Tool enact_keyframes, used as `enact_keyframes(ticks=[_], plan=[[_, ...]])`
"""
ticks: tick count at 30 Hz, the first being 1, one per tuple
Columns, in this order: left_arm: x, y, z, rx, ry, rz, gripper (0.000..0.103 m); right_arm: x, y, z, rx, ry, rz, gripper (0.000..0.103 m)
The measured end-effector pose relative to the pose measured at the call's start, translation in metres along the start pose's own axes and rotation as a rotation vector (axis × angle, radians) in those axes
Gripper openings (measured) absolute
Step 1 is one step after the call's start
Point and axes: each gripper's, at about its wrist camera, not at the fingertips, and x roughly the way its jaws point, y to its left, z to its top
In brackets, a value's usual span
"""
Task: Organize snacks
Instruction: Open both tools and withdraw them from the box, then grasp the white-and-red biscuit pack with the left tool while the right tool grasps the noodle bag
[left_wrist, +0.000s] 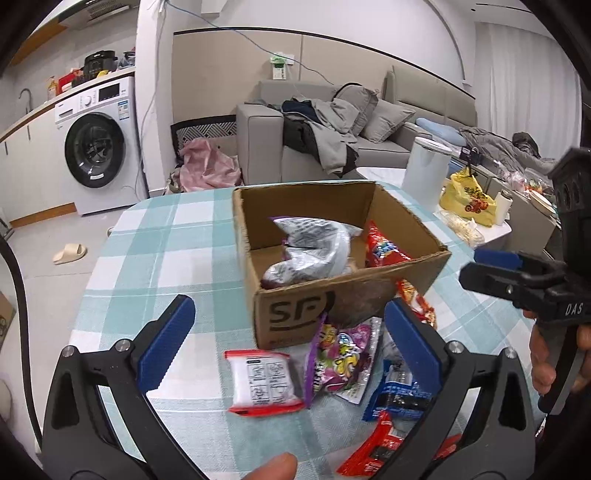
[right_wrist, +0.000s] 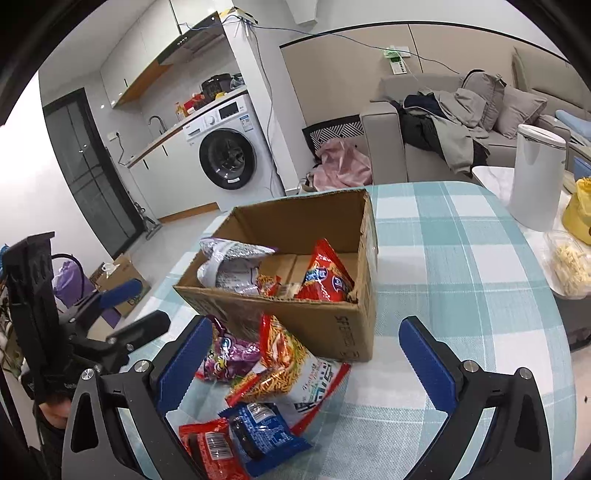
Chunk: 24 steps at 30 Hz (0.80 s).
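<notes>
An open cardboard box (left_wrist: 295, 317) (right_wrist: 354, 332) stands on the checked table and holds a silver bag (left_wrist: 314, 251) (right_wrist: 229, 266) and a red bag (left_wrist: 384, 251) (right_wrist: 327, 277). Loose snacks lie in front of the box: a white and red packet (left_wrist: 262, 380), a purple bag (left_wrist: 340, 358) (right_wrist: 229, 354), a blue packet (left_wrist: 395, 391) (right_wrist: 262, 435), a red packet (right_wrist: 208, 450) and an orange noodle-snack bag (right_wrist: 280, 362). My left gripper (left_wrist: 290, 347) is open above the packets. My right gripper (right_wrist: 306, 365) is open and empty over the pile.
The checked tablecloth (right_wrist: 461, 258) covers the table. A white bin (right_wrist: 535, 177), a yellow bag (left_wrist: 467, 199) and a food tray (right_wrist: 569, 266) stand at the right. A sofa (left_wrist: 332, 129) and a washing machine (left_wrist: 96, 147) are beyond the table.
</notes>
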Motion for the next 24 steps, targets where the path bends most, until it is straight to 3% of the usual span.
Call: enact_keyframes(ticks=[11,24], plan=[[0.004,0.017,-0.002,-0.041,0.022,0.032,0.102,0.022,-0.006,-0.016,0.026,0.079,0.016,0.103],[0.037,0.027,-0.011,-0.034,0.138,0.05,0.102,0.053,-0.013,-0.029,0.084,0.163,0.056,0.103]])
